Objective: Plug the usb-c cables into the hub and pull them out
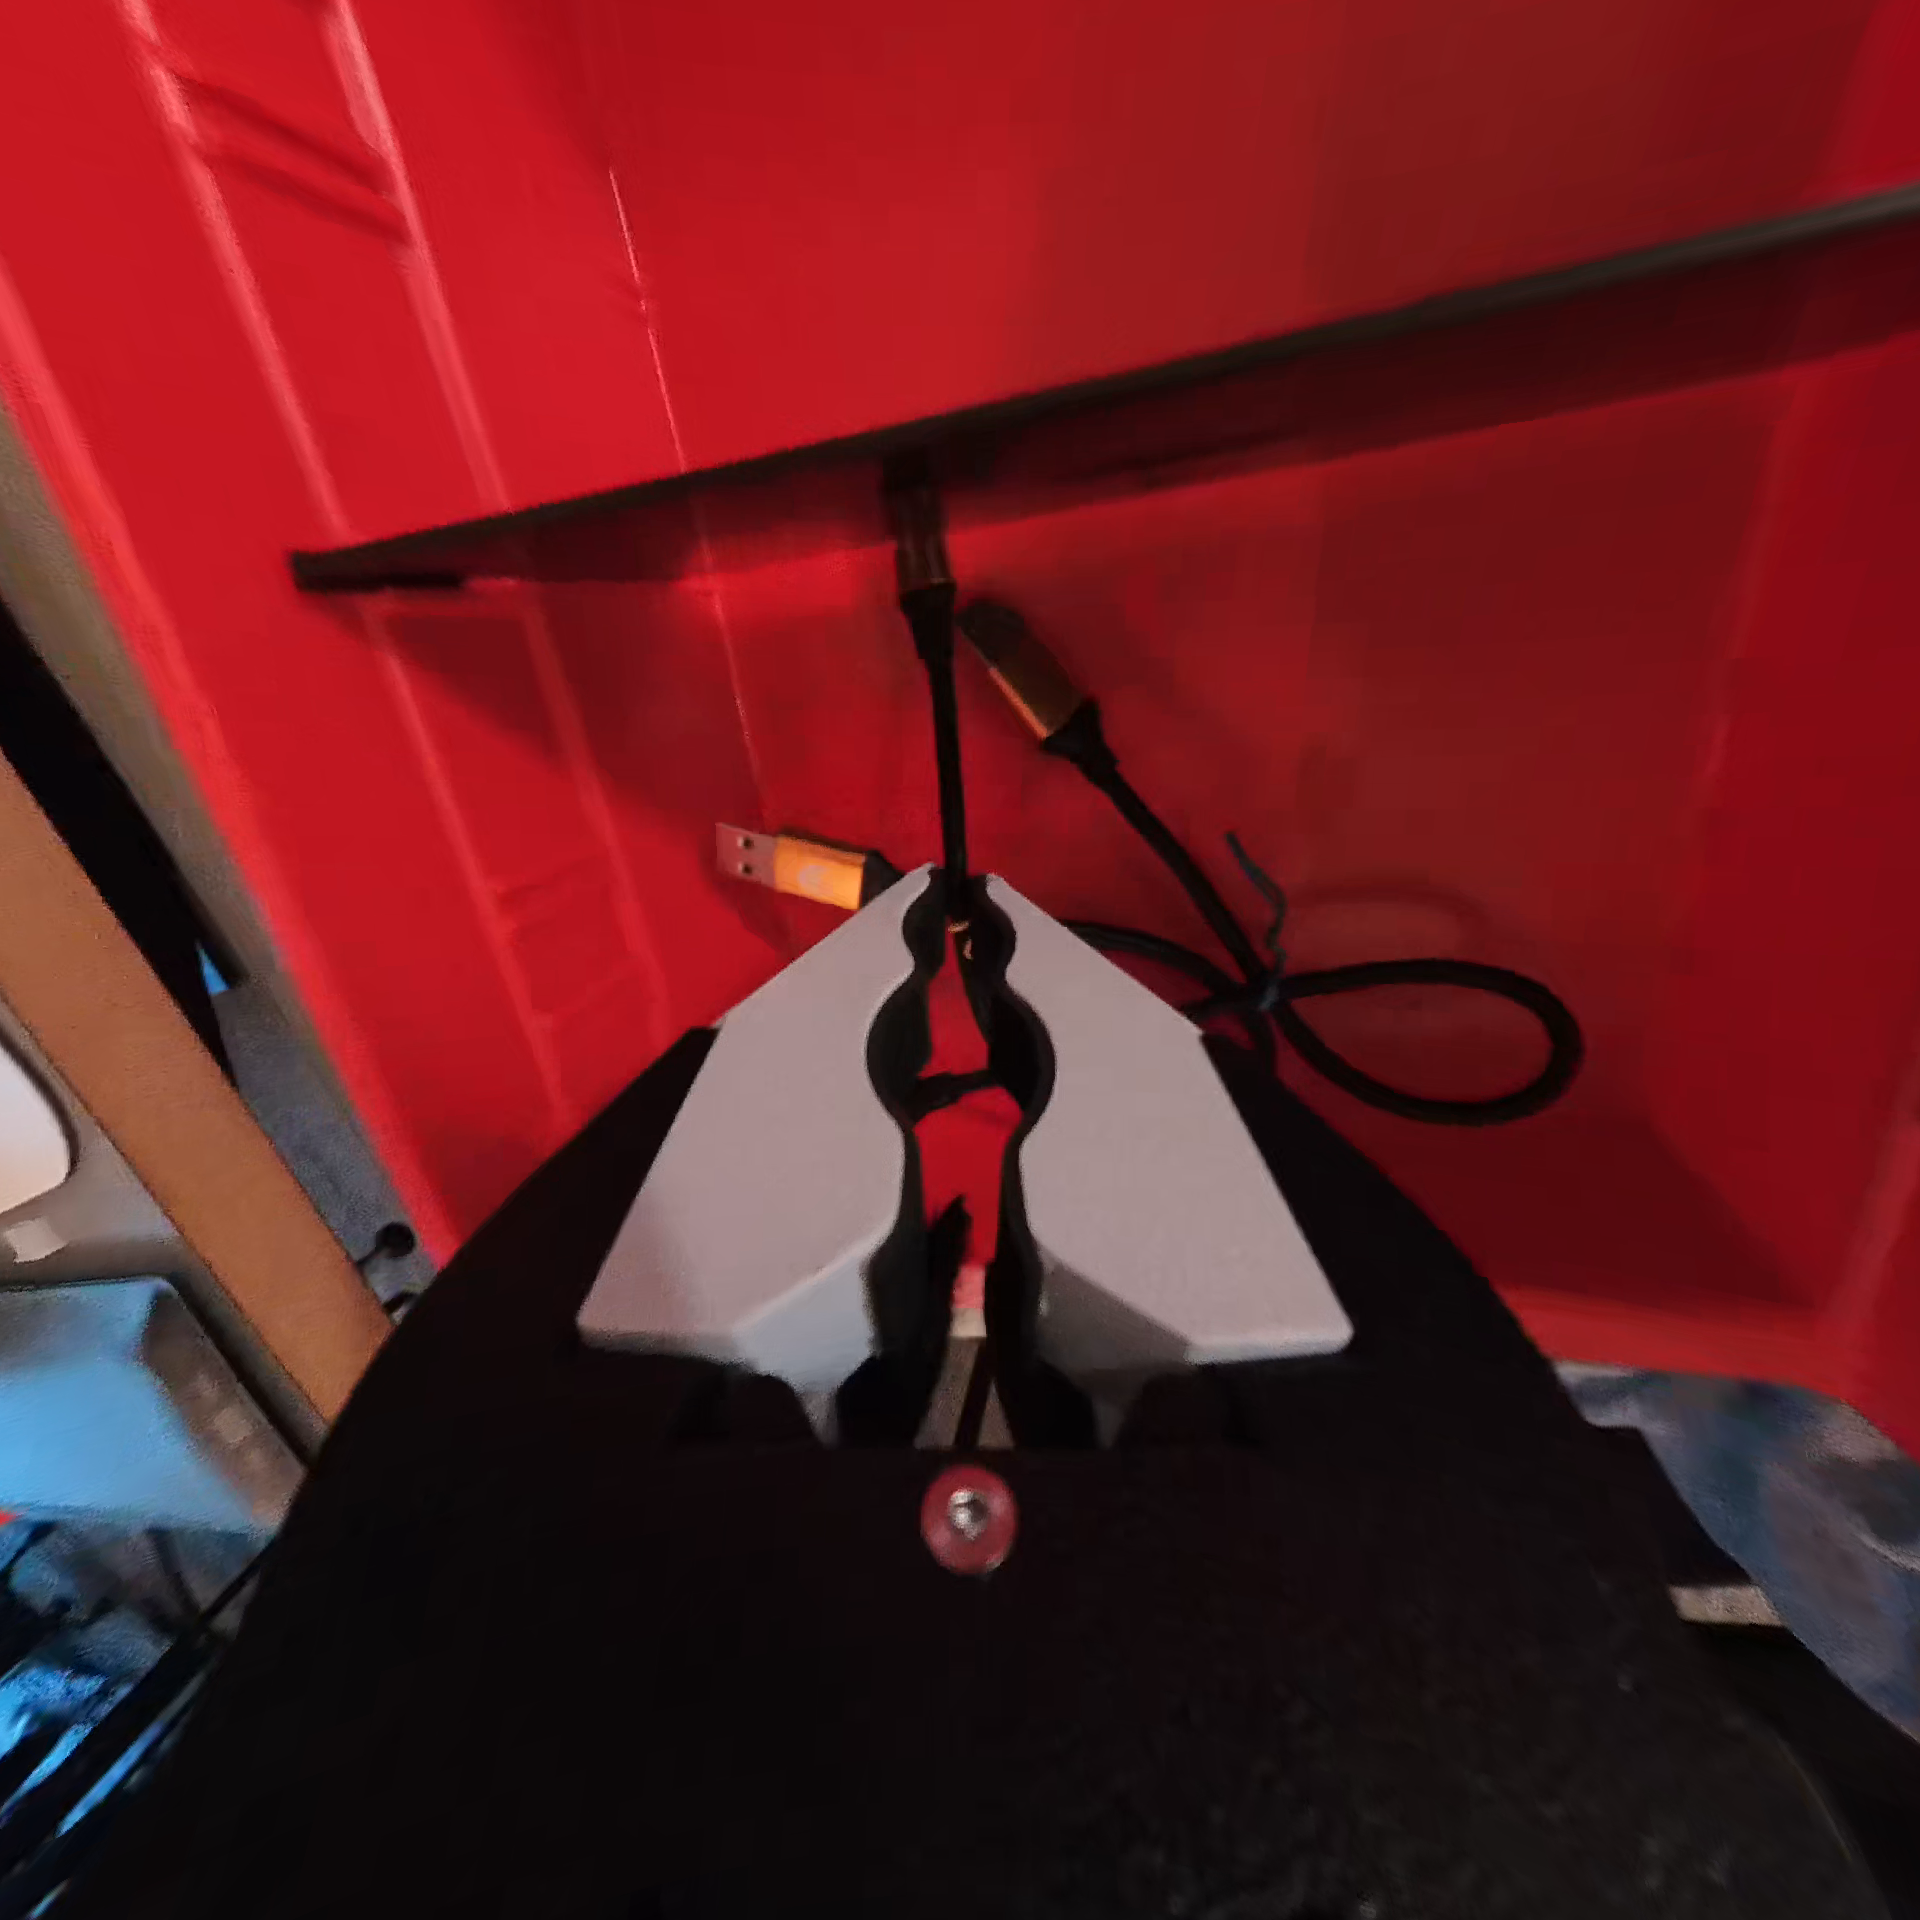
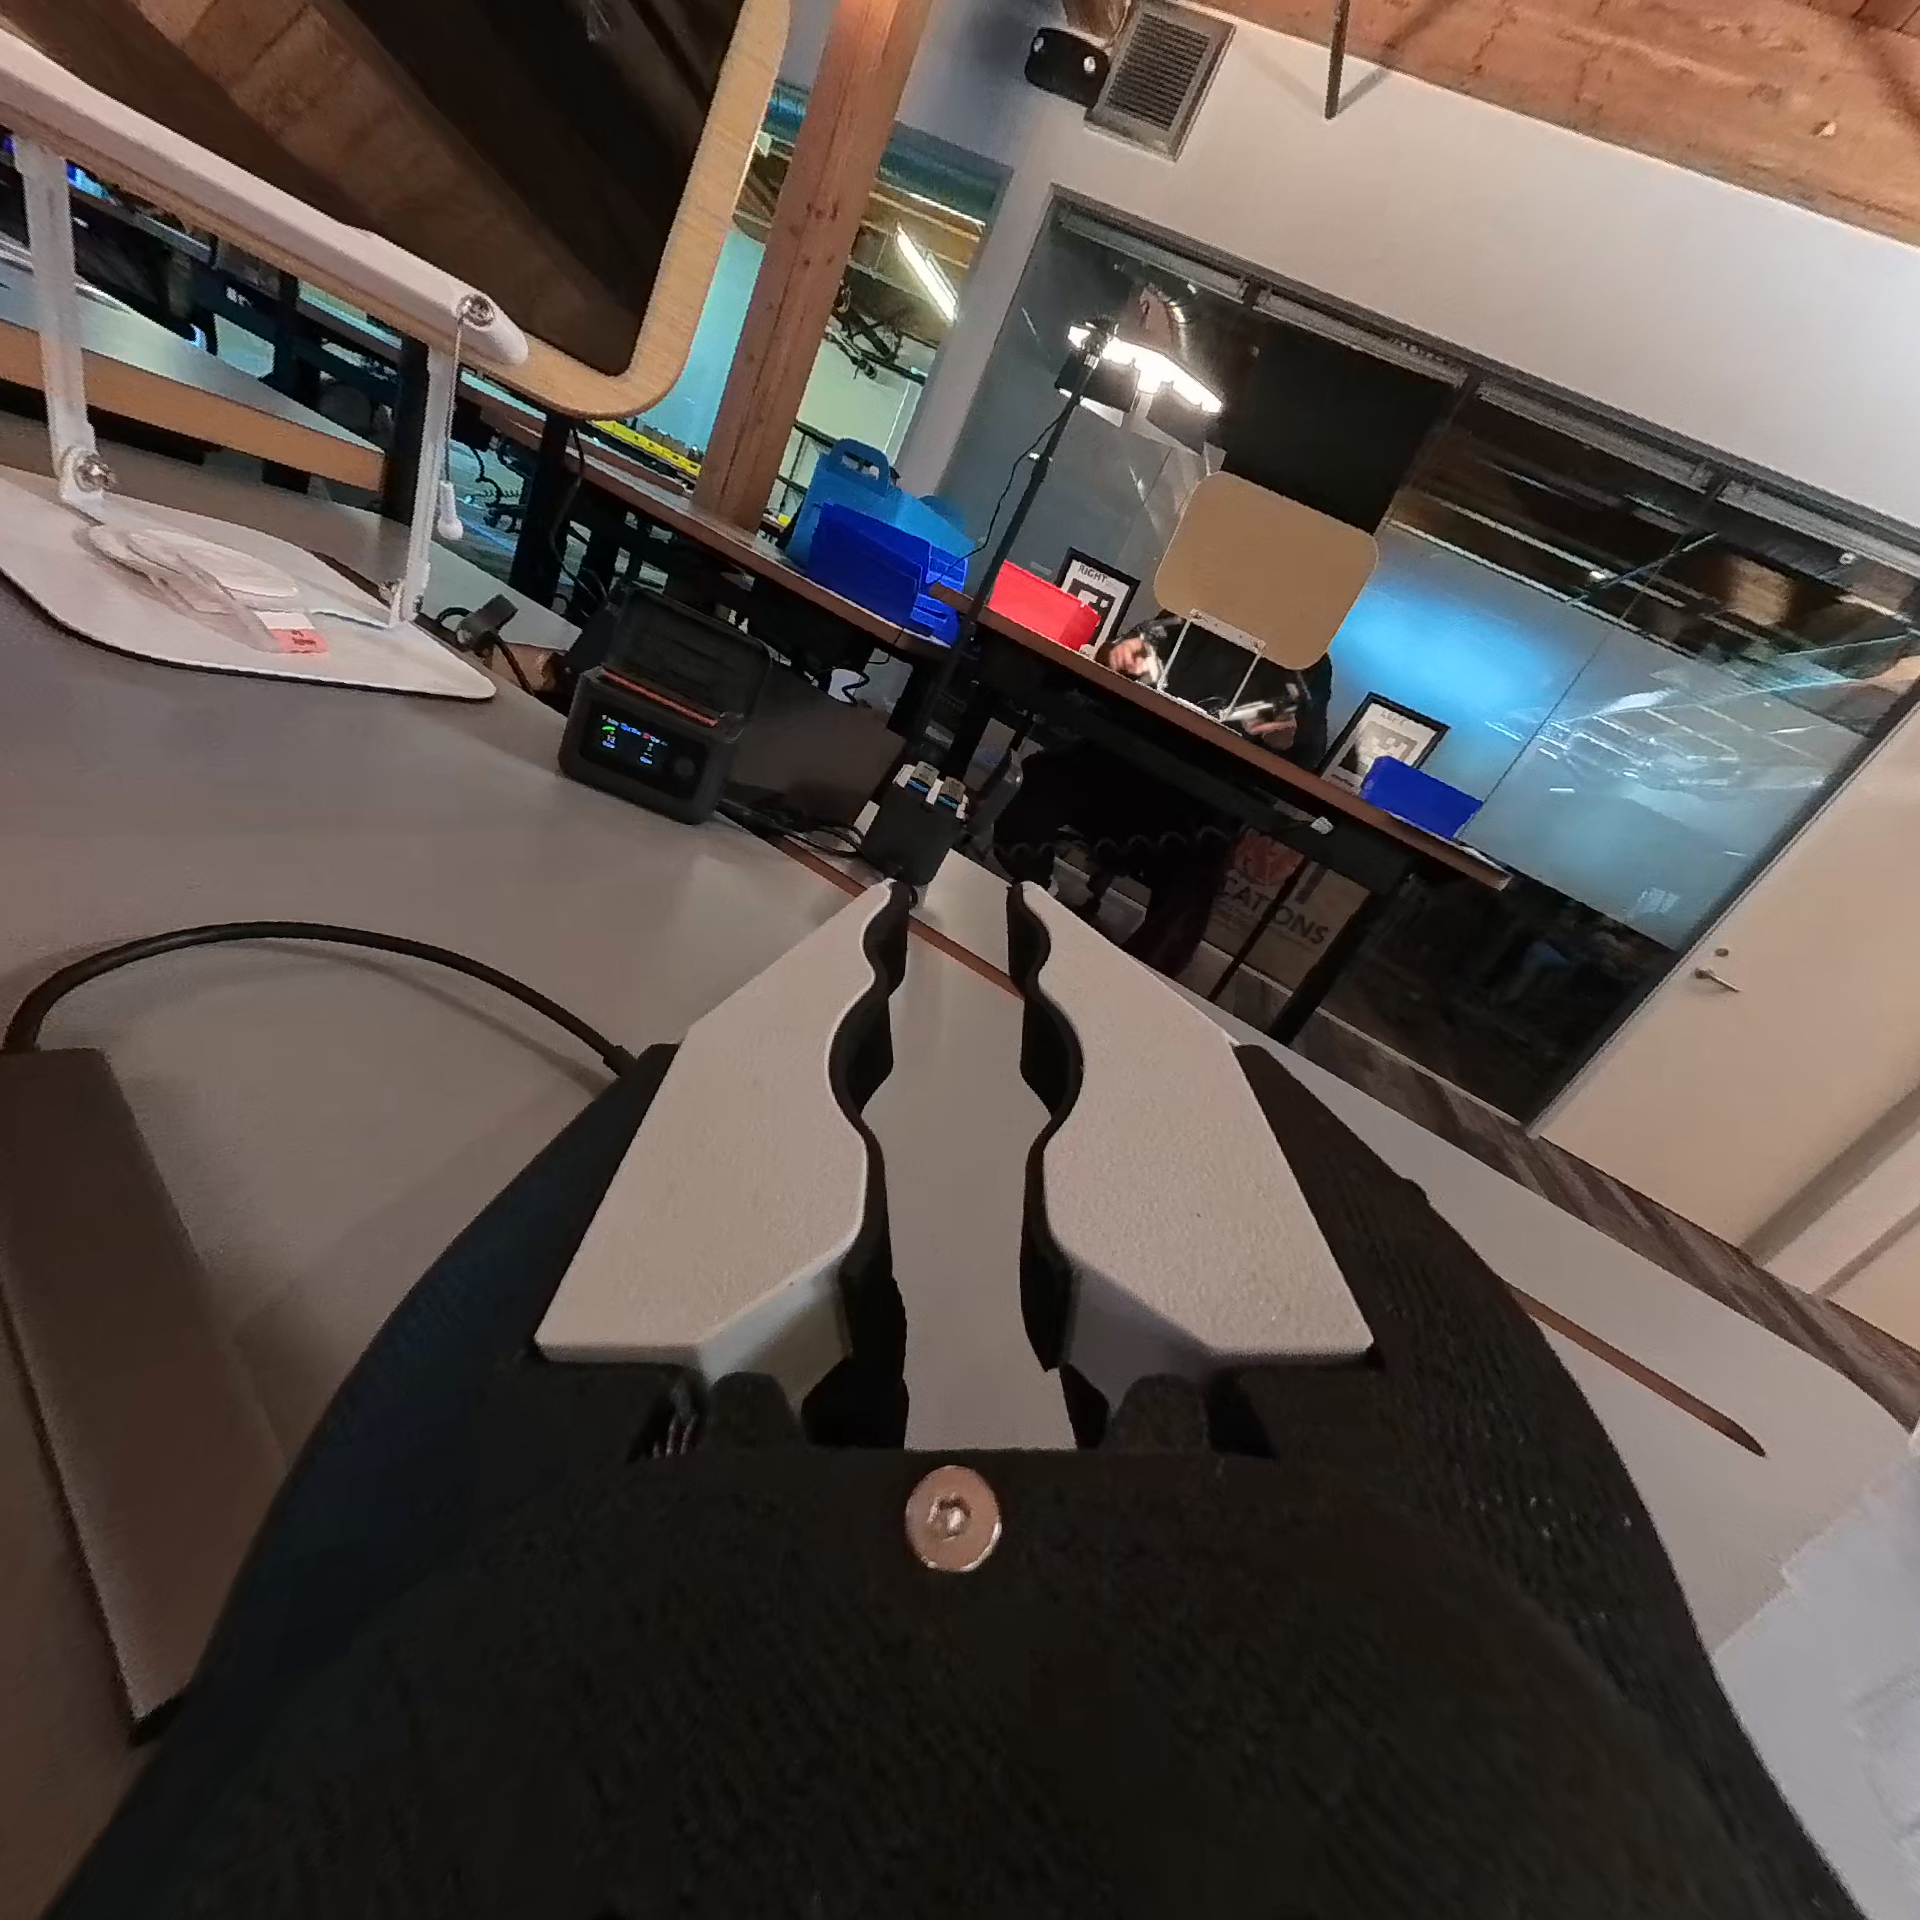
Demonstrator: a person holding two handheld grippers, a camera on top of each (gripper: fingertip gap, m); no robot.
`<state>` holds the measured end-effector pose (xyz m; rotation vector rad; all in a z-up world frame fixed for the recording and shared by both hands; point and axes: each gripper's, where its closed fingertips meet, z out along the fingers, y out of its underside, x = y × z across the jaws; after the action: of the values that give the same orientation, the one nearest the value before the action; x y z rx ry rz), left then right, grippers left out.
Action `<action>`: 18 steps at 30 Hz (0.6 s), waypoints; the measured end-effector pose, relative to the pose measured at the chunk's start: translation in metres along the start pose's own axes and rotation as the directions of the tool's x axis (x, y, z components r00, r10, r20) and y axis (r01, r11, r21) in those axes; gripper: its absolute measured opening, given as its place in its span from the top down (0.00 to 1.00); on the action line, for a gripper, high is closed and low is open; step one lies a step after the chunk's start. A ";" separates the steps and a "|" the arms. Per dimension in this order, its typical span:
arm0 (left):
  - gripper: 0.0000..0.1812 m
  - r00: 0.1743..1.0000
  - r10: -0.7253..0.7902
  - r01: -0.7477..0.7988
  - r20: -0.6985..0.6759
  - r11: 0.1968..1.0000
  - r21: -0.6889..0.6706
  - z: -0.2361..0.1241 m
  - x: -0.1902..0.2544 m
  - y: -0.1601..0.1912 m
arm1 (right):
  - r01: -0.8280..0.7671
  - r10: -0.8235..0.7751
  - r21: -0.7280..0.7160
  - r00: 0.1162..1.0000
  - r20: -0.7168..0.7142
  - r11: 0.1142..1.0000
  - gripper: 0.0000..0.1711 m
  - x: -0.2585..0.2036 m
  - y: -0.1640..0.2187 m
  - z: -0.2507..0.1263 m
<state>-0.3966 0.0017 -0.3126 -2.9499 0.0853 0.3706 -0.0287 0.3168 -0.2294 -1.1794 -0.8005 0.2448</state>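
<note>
Now left gripper [image 1: 961, 891] pinches black cable [image 1: 948, 748]

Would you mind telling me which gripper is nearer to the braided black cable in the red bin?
Left. The left gripper is shut on the braided black cable itself; the right gripper is open over the grey table.
</note>
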 end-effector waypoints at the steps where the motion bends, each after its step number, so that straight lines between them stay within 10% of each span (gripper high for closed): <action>1: 0.99 1.000 -0.005 0.005 -0.009 1.000 0.024 -0.010 0.001 -0.003 | -0.001 0.001 0.000 1.000 0.001 1.000 0.90 0.000 0.000 0.000; 12: 0.99 0.985 -0.016 -0.046 0.170 0.934 0.355 -0.163 -0.019 -0.041 | 0.002 -0.002 -0.002 1.000 0.014 1.000 0.90 -0.004 -0.001 0.001; 18: 1.00 0.971 0.078 -0.209 0.227 0.742 0.637 -0.244 0.013 -0.103 | 0.001 -0.001 -0.002 1.000 0.016 1.000 0.90 -0.005 -0.001 0.001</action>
<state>-0.3178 0.0602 -0.0666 -2.1949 0.3475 0.5118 -0.0333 0.3146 -0.2299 -1.1802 -0.8150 0.2530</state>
